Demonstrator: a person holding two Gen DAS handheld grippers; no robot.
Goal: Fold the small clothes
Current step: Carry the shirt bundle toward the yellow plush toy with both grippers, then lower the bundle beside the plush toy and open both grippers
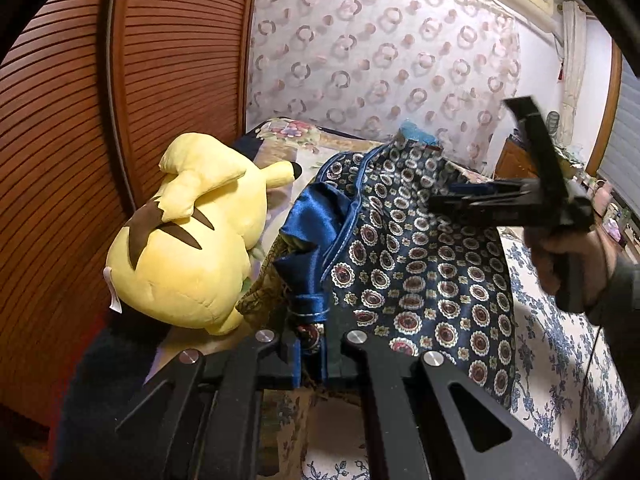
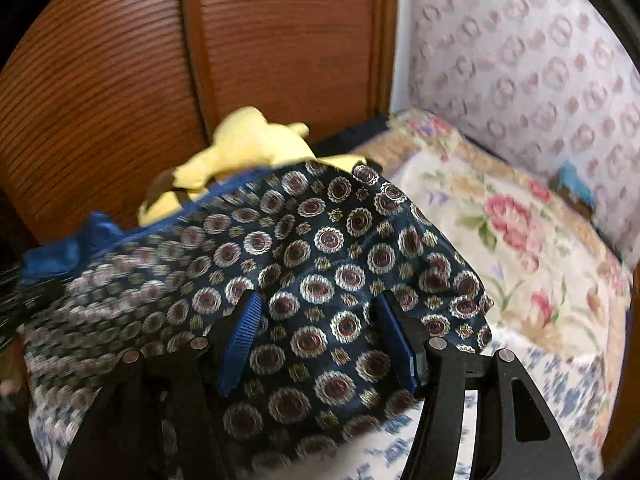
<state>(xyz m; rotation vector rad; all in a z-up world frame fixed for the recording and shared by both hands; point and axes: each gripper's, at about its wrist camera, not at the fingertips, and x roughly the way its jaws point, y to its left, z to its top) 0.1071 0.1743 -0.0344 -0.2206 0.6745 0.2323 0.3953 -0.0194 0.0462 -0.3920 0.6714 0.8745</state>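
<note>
A navy garment (image 1: 420, 272) printed with round medallions and edged in blue satin (image 1: 308, 216) hangs lifted over the bed. My left gripper (image 1: 310, 338) is shut on its bunched satin edge, at the bottom of the left wrist view. In the right wrist view the same garment (image 2: 328, 240) spreads under and between the blue pads (image 2: 240, 340) of my right gripper (image 2: 318, 300). Those jaws stand wide apart and press on nothing. In the left wrist view, a hand (image 1: 568, 256) holds the blurred right gripper body (image 1: 560, 208) against the garment's right side.
A yellow plush toy (image 1: 188, 240) lies on the bed beside the garment, against a slatted wooden wardrobe door (image 1: 80, 120). A floral bedspread (image 2: 500, 220) covers the far bed. A blue-flowered sheet (image 1: 560, 360) lies nearer. A patterned curtain (image 1: 380, 60) hangs behind.
</note>
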